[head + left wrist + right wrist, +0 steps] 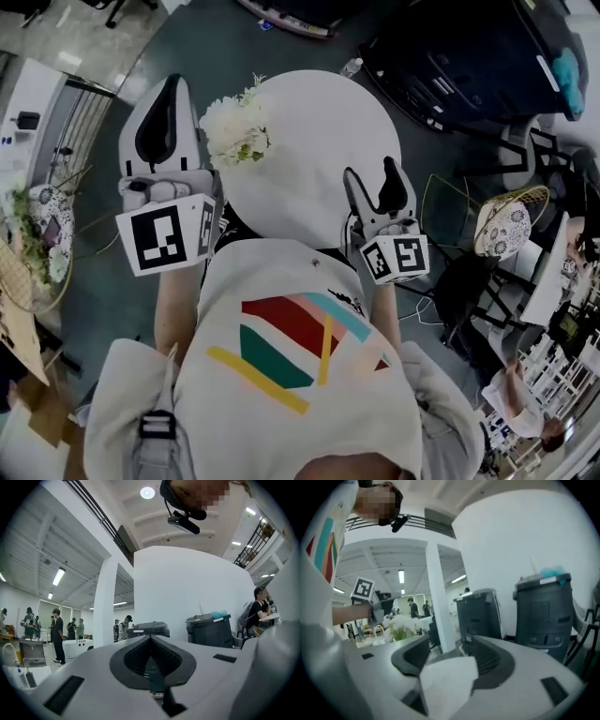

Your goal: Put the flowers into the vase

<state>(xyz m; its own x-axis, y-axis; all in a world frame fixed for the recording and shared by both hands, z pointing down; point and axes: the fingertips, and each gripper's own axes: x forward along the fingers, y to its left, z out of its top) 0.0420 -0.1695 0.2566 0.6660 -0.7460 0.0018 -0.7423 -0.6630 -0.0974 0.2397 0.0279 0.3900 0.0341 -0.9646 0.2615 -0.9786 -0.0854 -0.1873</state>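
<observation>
My left tool [177, 86] is clenched shut, empty. The white flowers [236, 131] sit just beside its tip, at the round desk's [319, 159] left edge. My right tool [373, 184] is released, well apart from them.

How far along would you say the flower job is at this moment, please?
The white flowers sit bunched at the table edge; any vase beneath is hidden. Neither tool holds a stem: left tool shut, right tool open. No loose flowers show, so likely finished.

A round white table [328, 150] stands on dark floor [216, 47]; white pillar [104, 606], bins [209, 630] (dark grey) behind.
</observation>
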